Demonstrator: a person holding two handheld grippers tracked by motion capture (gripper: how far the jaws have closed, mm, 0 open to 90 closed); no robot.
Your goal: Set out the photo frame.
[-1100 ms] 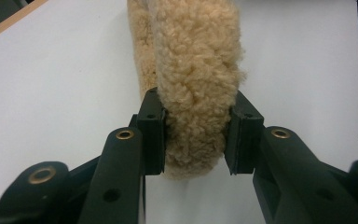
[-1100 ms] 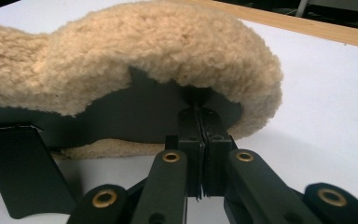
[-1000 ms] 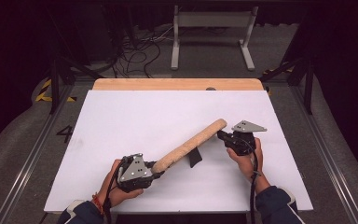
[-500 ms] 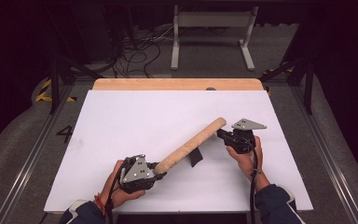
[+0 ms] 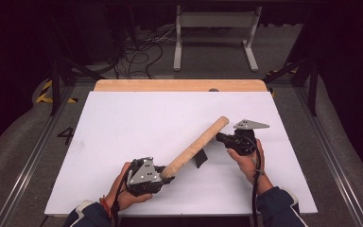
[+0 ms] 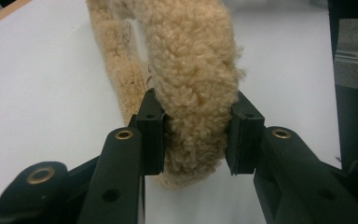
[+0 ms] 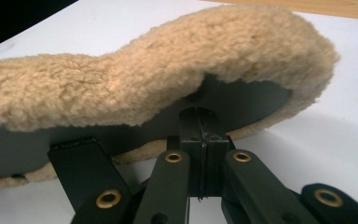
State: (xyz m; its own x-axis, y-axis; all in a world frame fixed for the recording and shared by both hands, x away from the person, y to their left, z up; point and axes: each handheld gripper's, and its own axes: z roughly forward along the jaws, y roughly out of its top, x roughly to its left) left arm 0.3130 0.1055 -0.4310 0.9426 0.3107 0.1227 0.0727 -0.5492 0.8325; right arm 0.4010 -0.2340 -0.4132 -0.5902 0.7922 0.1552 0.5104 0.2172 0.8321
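Fleece roll (image 5: 196, 147), tan and woolly, stretches diagonally across the white table (image 5: 123, 123), its near end low at about seven o'clock and its far end pointing up toward one o'clock. Left gripper (image 5: 163, 174) has that near end, and the left gripper view makes it plain: fleece (image 6: 191, 79) squeezed between the two black pads (image 6: 150, 133), jaws clenched on both sides of the pile. Over at three o'clock from the roll's middle, the right gripper (image 5: 219, 137) sits just beside the upper stretch, nose aimed at nine o'clock. In its own view the jaws are pressed tight together, with the fleece (image 7: 168, 60) arching above them over a dark grey inner lining (image 7: 242, 100). Whether anything is pinched between them I cannot tell. A dark flap (image 5: 201, 158) hangs below the roll near its middle, resting on the table. A wooden strip (image 5: 179, 85) runs along the far edge at twelve o'clock.
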